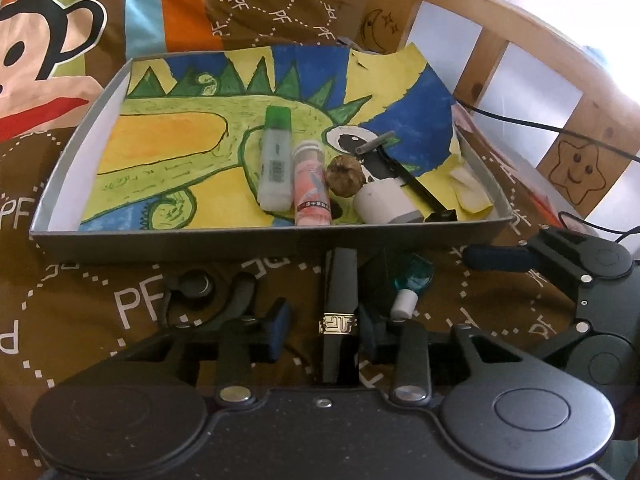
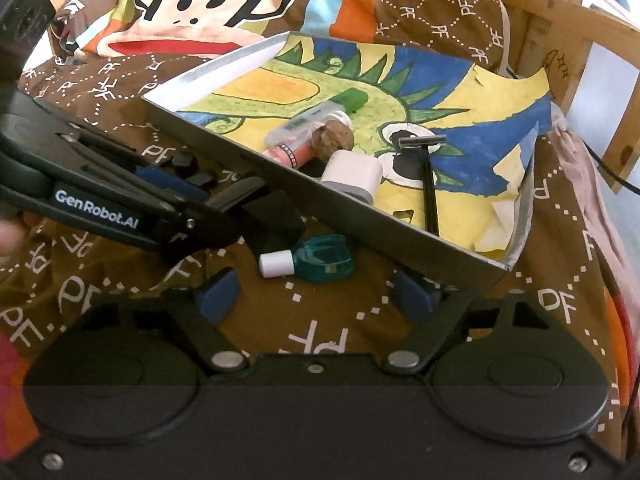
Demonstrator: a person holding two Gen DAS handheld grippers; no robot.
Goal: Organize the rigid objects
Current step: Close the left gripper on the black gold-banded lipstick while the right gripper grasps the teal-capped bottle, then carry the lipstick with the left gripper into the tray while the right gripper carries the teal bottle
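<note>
A black tube with a gold band [image 1: 339, 312] lies on the brown blanket between the fingers of my left gripper [image 1: 324, 318]. The right pad sits against it, while a strip of blanket shows between it and the left pad, so the jaws are open. Beside it lies a small teal bottle with a white cap [image 1: 414, 280]. In the right wrist view this bottle [image 2: 316, 260] lies just ahead of my open right gripper [image 2: 316, 298], untouched. The grey box [image 1: 256, 236] holds a green-capped bottle [image 1: 275, 160], a pink tube [image 1: 311, 188], a brown nut [image 1: 344, 178], a white adapter [image 1: 386, 202] and a black razor [image 1: 404, 172].
The box [image 2: 320, 208] is lined with a dinosaur drawing and stands right behind both grippers. Small black items [image 1: 194, 284] lie on the blanket to the left. A wooden bed rail [image 1: 520, 28] and a black cable [image 1: 520, 122] run along the right. A monkey-print cover [image 2: 208, 4] lies behind.
</note>
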